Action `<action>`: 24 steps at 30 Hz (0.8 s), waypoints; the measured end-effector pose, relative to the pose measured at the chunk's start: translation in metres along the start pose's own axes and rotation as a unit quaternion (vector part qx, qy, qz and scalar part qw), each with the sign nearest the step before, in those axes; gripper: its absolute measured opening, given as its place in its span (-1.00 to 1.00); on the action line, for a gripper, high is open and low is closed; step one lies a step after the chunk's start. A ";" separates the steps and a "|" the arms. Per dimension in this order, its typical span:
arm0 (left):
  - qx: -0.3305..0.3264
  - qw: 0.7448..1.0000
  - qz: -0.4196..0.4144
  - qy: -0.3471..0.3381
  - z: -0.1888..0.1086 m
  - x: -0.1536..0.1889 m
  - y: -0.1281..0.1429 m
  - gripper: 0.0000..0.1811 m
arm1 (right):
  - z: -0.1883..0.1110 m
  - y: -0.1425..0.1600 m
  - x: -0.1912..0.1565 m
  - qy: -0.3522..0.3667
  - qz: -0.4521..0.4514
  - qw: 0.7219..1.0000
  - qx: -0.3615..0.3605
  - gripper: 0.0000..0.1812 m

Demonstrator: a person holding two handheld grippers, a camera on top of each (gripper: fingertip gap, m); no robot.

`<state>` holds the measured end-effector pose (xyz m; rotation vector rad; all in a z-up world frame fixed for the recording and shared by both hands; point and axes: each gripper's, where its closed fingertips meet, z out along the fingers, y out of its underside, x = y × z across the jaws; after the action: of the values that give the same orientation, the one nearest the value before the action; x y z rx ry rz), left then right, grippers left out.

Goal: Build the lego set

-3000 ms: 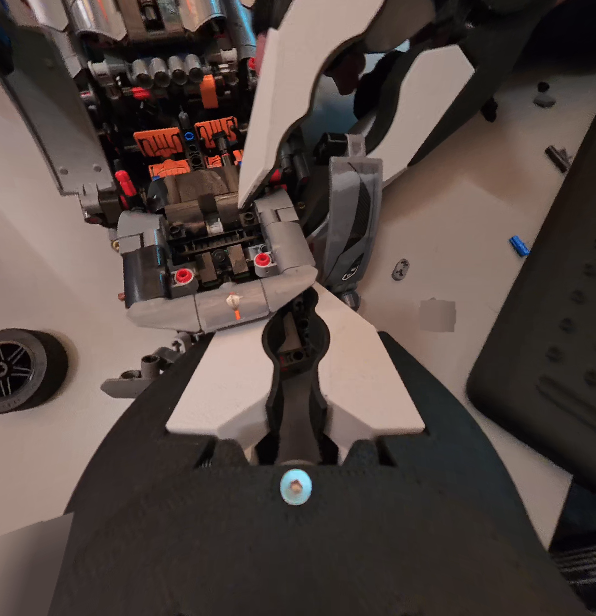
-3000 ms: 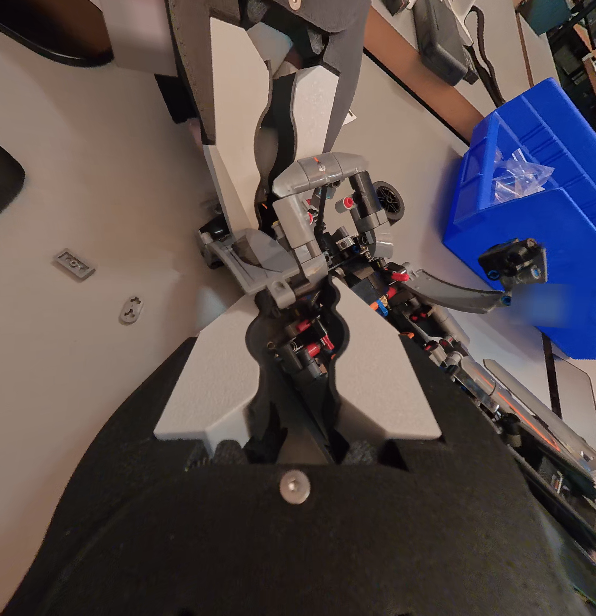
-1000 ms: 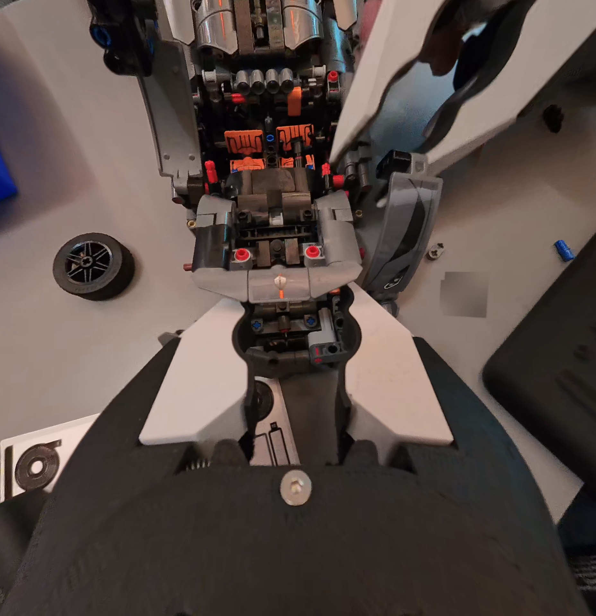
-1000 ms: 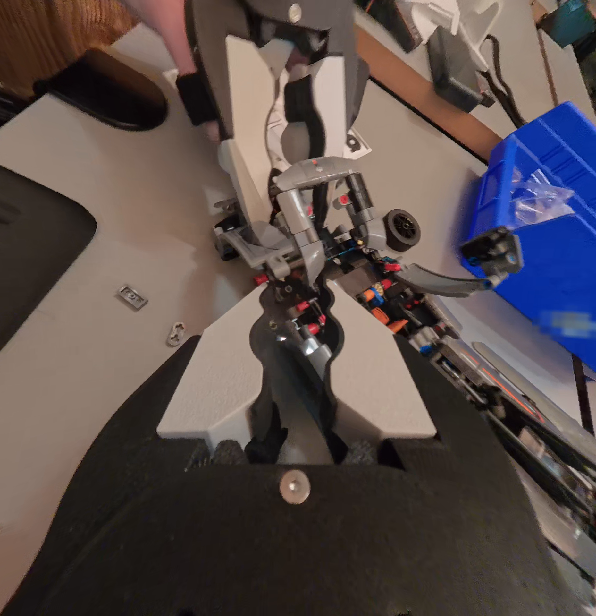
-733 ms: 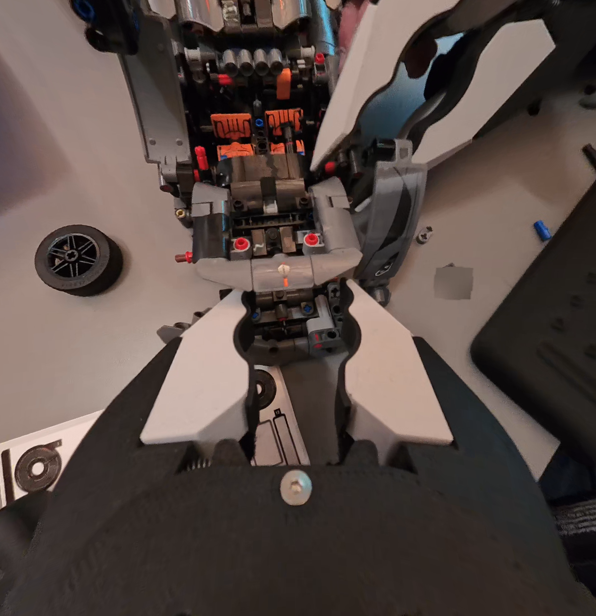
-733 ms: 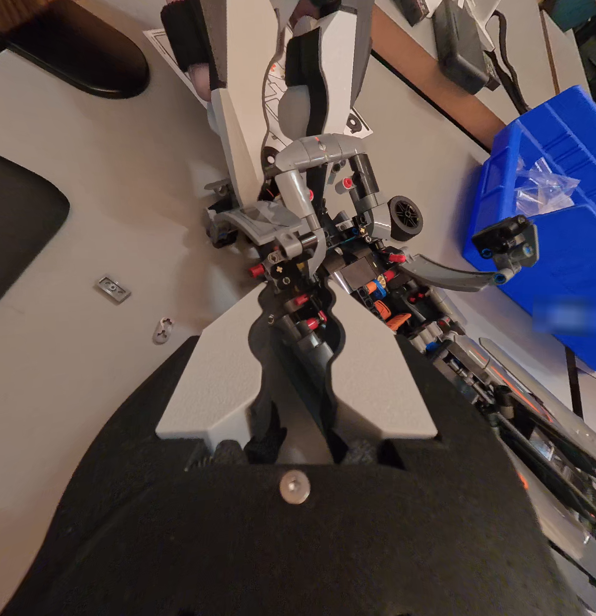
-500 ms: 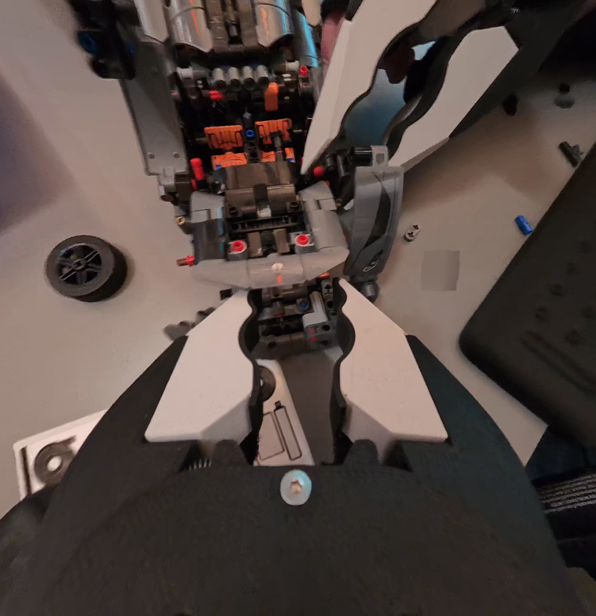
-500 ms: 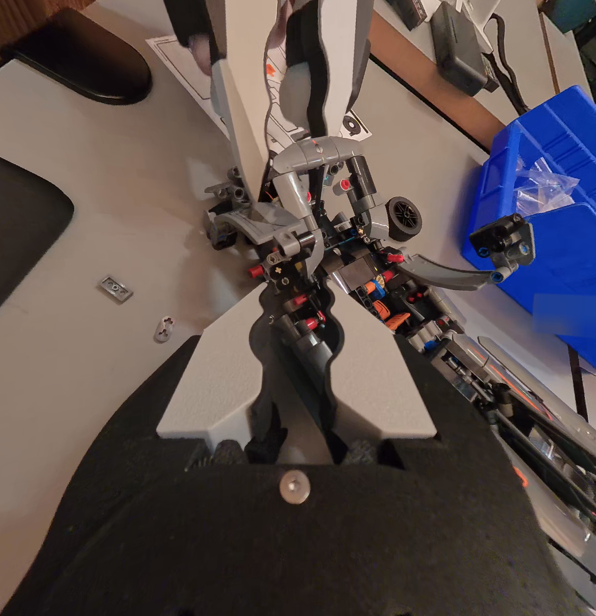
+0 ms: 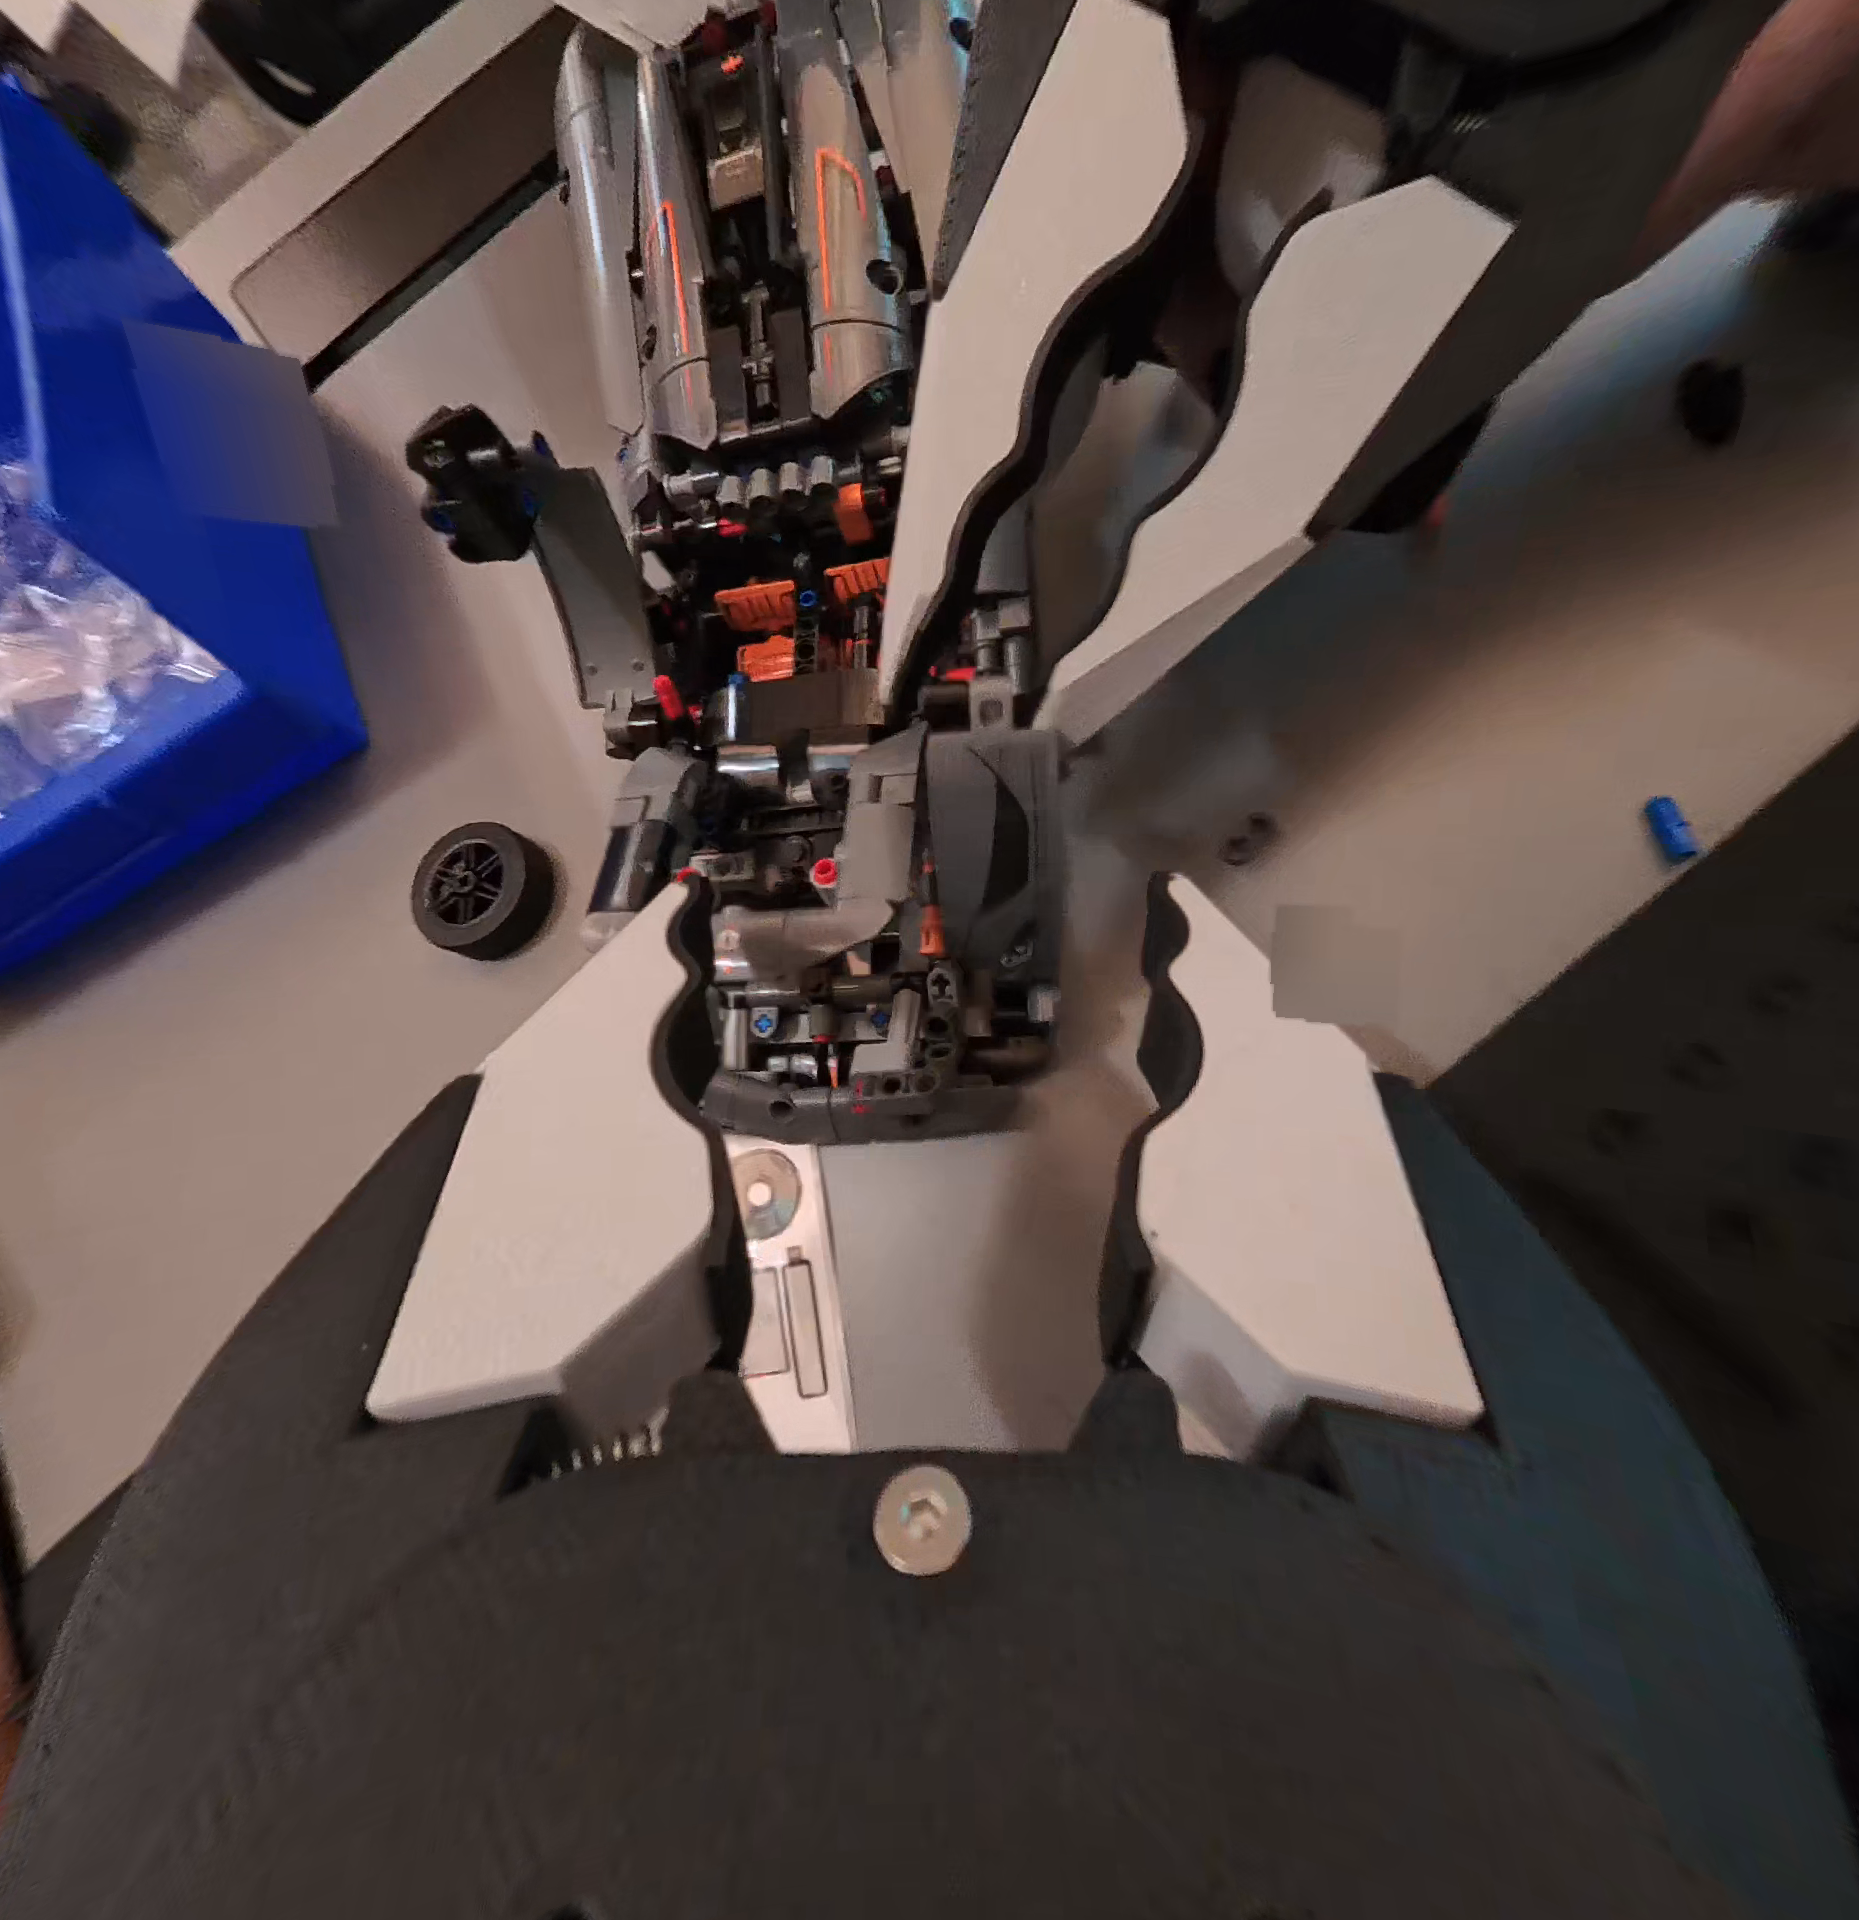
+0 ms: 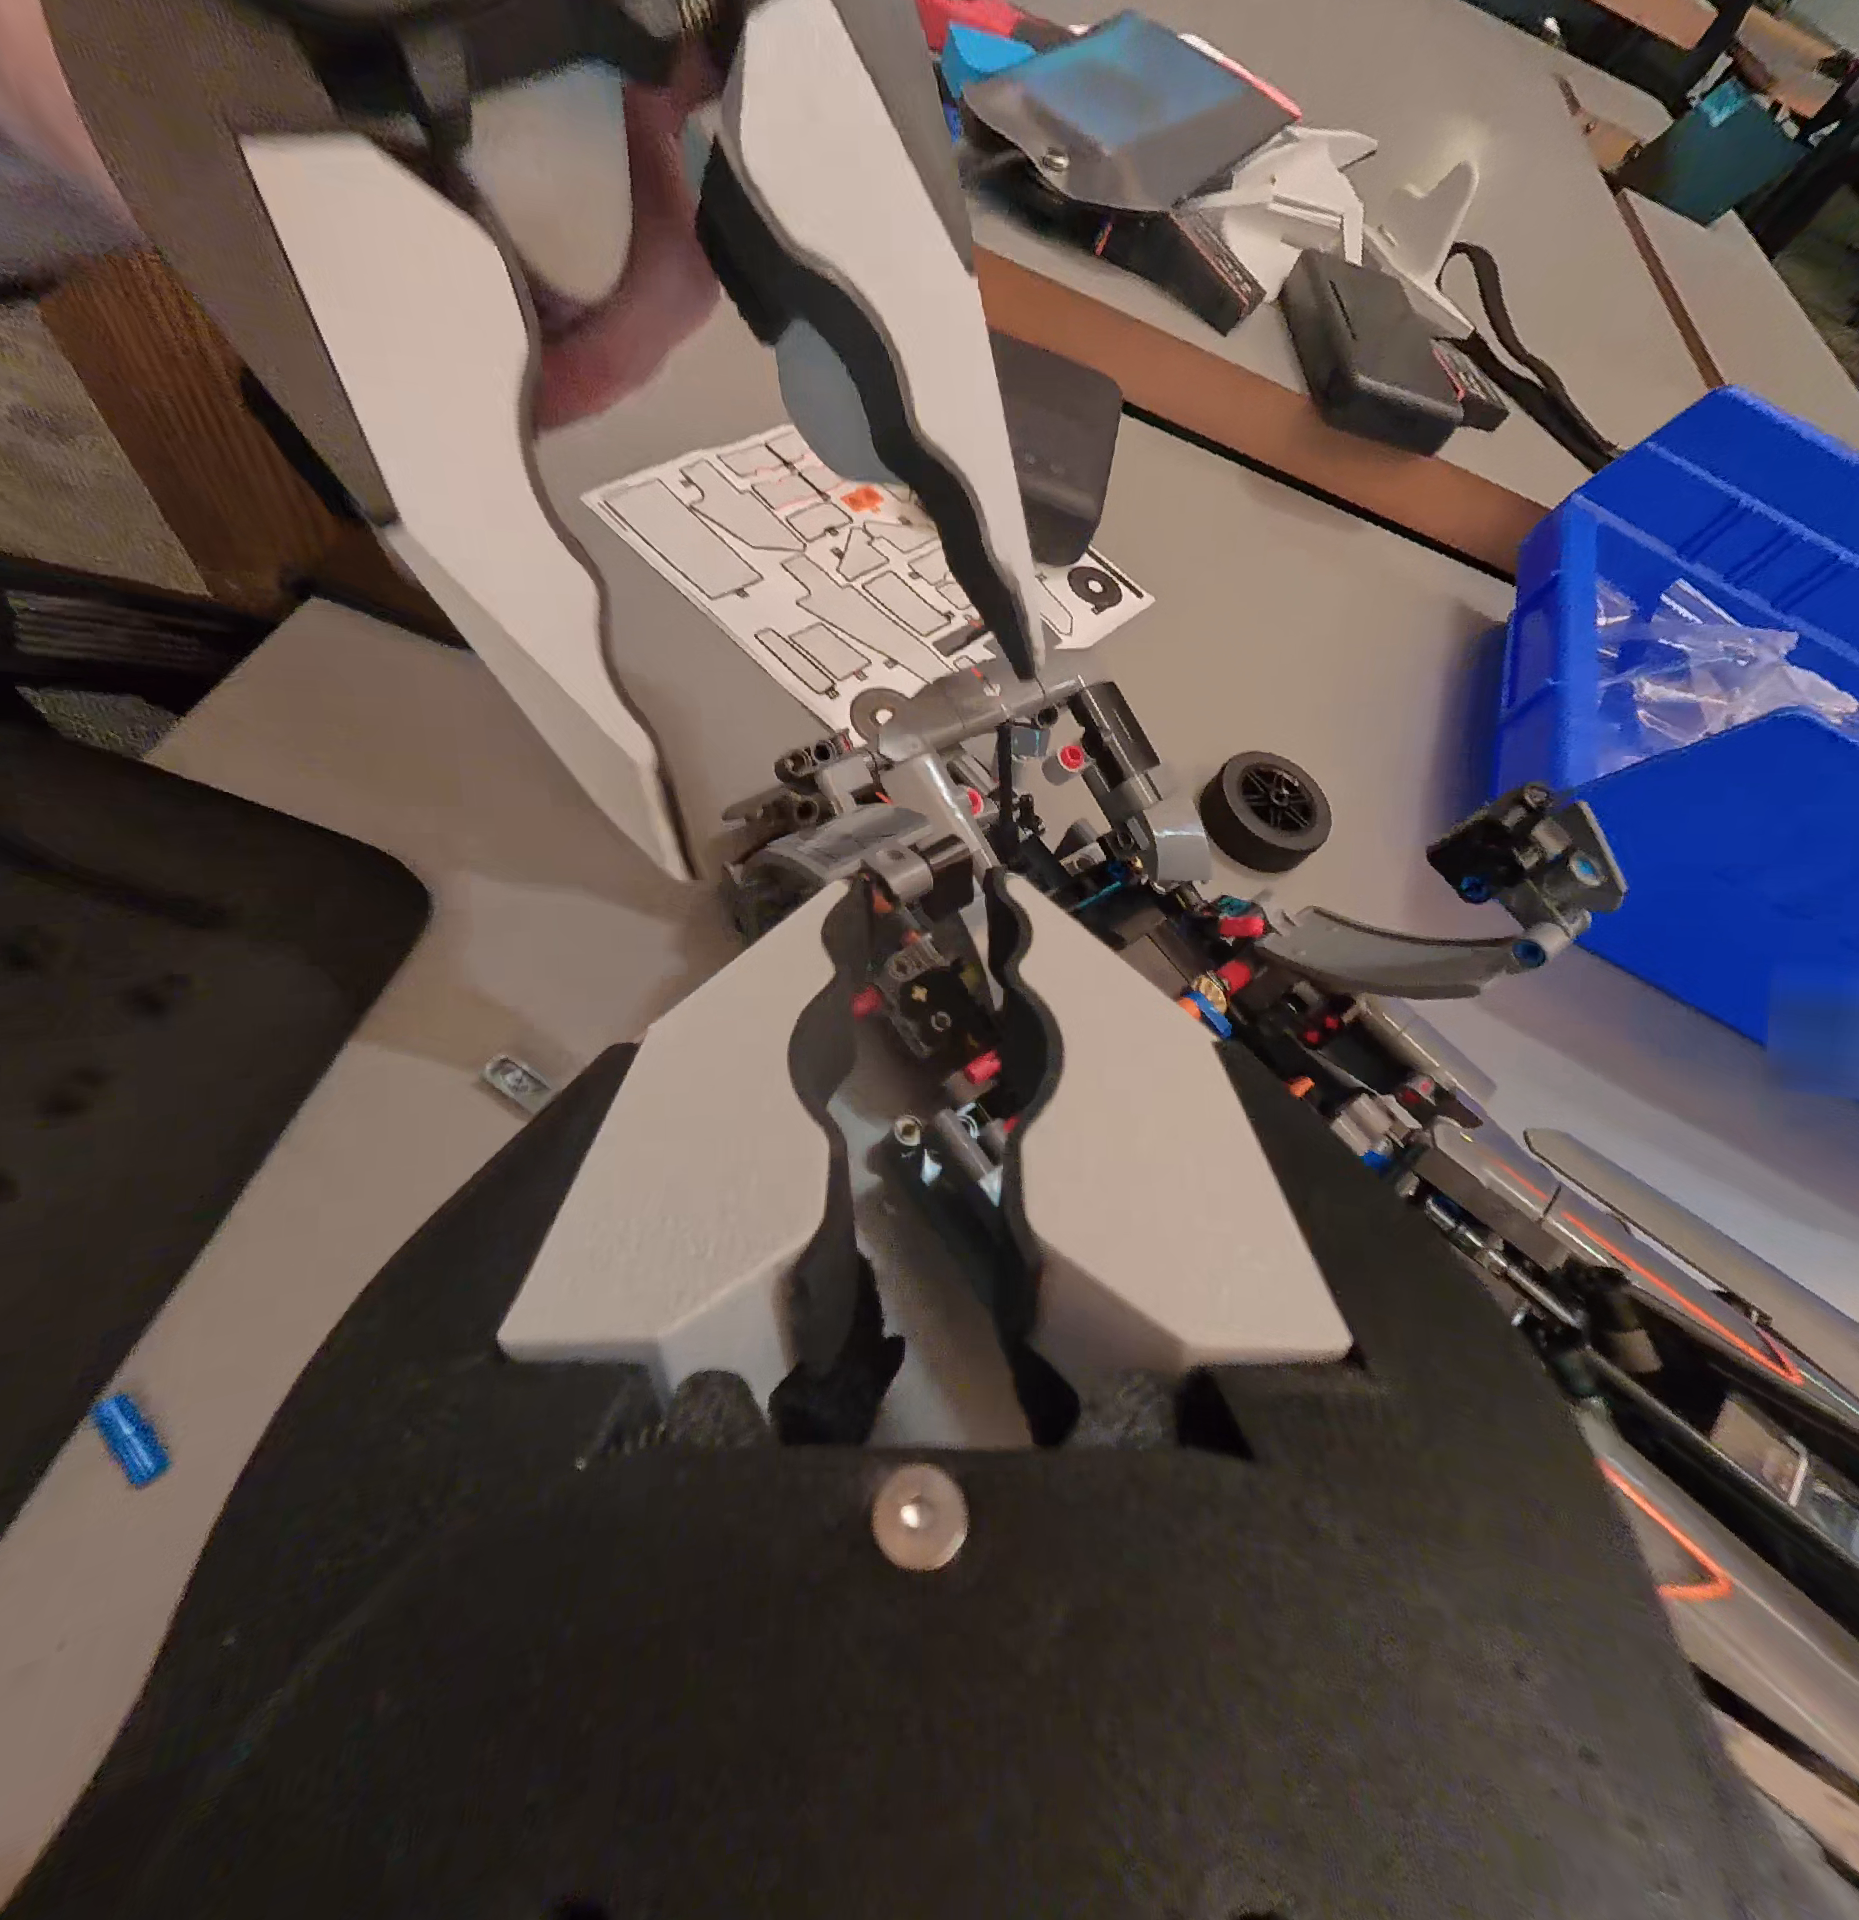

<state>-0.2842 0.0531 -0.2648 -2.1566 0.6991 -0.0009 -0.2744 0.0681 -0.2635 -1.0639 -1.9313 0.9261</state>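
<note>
Both grippers meet nose to nose, one wide, one narrow.
The left gripper [image 9: 925, 894] has its grey fingers [image 9: 582, 1164] spread wide apart and points forward and down. The right gripper [image 10: 909, 904] faces it from the far side, its fingers [image 10: 1133, 1143] drawn close with a narrow gap between the tips.

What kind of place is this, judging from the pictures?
Probably an indoor hobby or lab workbench: a grey table with a half-built lego car, a blue parts bin holding plastic bags, and a printed sheet.
</note>
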 end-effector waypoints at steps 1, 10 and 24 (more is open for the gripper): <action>0.000 1.000 0.005 -0.015 0.002 -0.002 -0.001 -0.16 | 0.000 -0.003 -0.002 -0.001 0.004 1.000 0.004 -0.78; 0.004 0.998 0.022 -0.056 0.009 0.001 0.003 -0.58 | 0.007 -0.004 -0.006 -0.005 0.023 1.000 0.008 -0.74; 0.064 0.995 -0.055 -0.054 -0.003 -0.010 0.012 -0.76 | 0.017 0.032 0.003 0.028 -0.037 0.997 -0.069 -0.78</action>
<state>-0.2994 0.0502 -0.2697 -2.0537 0.5038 0.0114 -0.2783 0.0791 -0.2980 -1.0769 -1.9985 0.7226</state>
